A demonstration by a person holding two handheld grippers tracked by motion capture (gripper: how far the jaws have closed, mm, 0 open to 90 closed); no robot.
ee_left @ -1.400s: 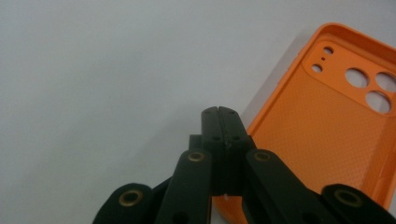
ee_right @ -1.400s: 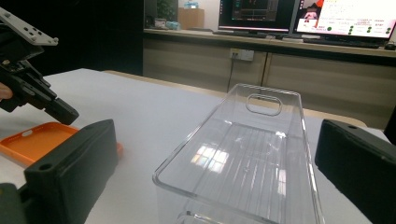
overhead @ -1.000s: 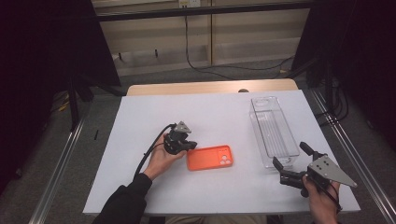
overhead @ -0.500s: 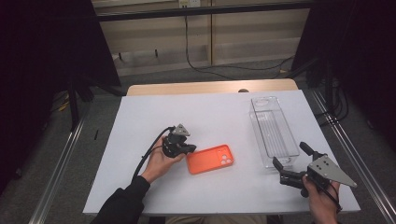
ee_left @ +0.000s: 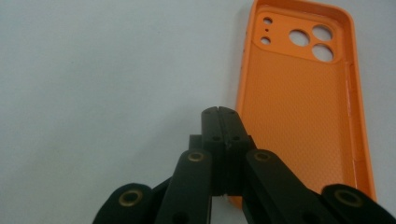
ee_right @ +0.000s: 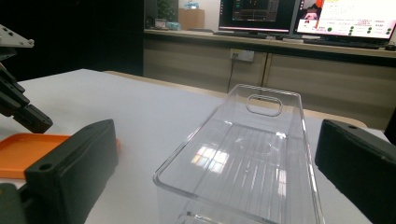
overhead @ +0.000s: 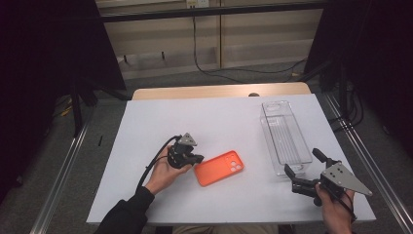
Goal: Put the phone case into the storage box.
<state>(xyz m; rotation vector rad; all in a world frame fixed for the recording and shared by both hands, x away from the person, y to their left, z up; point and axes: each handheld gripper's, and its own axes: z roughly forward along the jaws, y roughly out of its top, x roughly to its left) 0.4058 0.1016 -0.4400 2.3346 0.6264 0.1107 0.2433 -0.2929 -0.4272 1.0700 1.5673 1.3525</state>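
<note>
Left gripper (overhead: 191, 159) sits low over the white table (overhead: 224, 122), jaws pressed flat together with nothing between them, their tips at the near long edge of the orange case (overhead: 219, 168). In the left gripper view the closed tips (ee_left: 219, 114) lie just beside the case (ee_left: 303, 102), touching or nearly touching its rim; which, I cannot tell. The left hand (overhead: 163, 170) cups the gripper from below and behind, palm up, with the dark sleeve (overhead: 124, 217) coming in from the bottom edge and the cable (overhead: 153, 161) looping back toward the wrist. The case lies flat, hollow side up, camera holes at its far right end, near the middle of the table and slightly toward the person. Right gripper (overhead: 303, 169) is held near the front right corner of the table, jaws spread wide and empty, pointing up-left at the near end of the clear bin (overhead: 285, 136). The right hand (overhead: 333, 204) grips it from below, the grey plate (overhead: 346, 178) on top. In the right gripper view the two jaws stand well apart on either side of the bin (ee_right: 247, 163), which is upright and empty, with the case (ee_right: 28, 149) at far left.
</note>
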